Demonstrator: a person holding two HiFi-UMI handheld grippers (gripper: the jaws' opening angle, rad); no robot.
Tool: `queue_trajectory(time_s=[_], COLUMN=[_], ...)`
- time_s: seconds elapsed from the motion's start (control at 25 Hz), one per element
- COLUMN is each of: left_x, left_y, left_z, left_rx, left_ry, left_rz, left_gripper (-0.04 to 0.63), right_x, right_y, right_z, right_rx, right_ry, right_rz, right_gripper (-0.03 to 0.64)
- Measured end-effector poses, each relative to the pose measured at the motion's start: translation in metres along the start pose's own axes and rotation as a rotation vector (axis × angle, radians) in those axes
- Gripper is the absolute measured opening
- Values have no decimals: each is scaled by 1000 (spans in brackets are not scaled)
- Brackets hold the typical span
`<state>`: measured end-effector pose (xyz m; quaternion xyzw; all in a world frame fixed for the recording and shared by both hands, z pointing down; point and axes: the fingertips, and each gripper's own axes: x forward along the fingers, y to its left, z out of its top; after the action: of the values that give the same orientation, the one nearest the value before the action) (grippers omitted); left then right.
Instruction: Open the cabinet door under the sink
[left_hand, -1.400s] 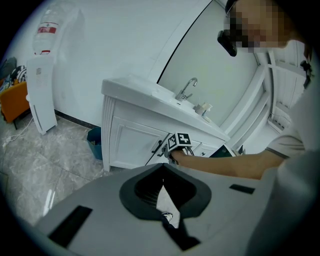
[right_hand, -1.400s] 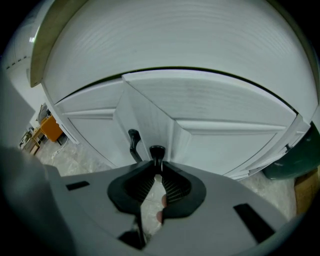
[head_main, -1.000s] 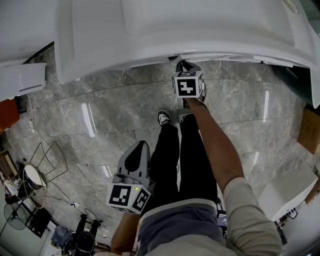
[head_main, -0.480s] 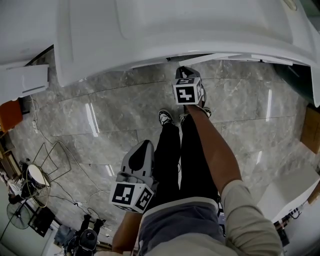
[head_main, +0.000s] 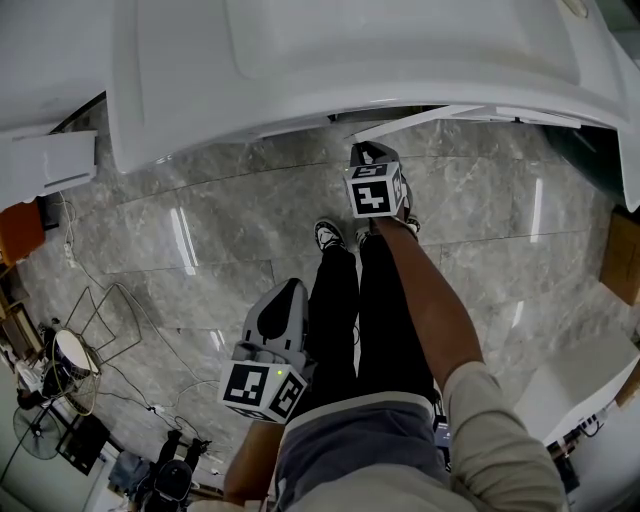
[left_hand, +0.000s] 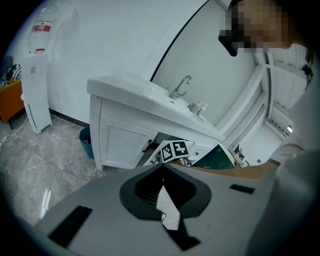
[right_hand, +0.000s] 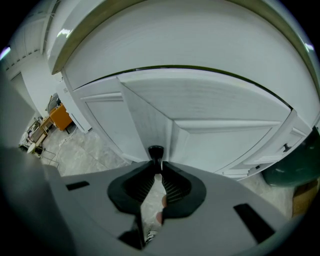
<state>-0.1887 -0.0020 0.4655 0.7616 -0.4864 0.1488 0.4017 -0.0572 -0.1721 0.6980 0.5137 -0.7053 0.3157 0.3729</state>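
Grey marble floor (head_main: 200, 230) is spreading out beneath a white sink (left_hand: 150, 95) unit. We are pinching the fingers (right_hand: 172, 186) of the right gripper (right_hand: 156, 164) shut around the black knob (right_hand: 155, 151) of the cabinet door (right_hand: 147, 122). In the head view that door is standing out at an angle from the cabinet front, partly swung. Our left gripper (left_hand: 162, 169) is hanging beside our leg (head_main: 335, 300), well apart from the cabinet, its fingers pressing together on nothing. We are judging the opening begun but unfinished: the door is wanting a wider swing before we let go.
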Motion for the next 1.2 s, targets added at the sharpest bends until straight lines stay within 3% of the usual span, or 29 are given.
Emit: queue_trajectory(time_s=[0.8,1.2], left_x=[-4,-9], left_y=[-16,-25], left_z=[-8,-9], left_rx=[-3,4], left_ry=[7,12], left_rz=[0,0], left_gripper=[0,0], right_x=[-18,-28], right_y=[-1,-9], right_z=[-33,-47], right_rx=[1,73], right_ry=[23,19], right_rz=[8,-36], right_gripper=[55,55])
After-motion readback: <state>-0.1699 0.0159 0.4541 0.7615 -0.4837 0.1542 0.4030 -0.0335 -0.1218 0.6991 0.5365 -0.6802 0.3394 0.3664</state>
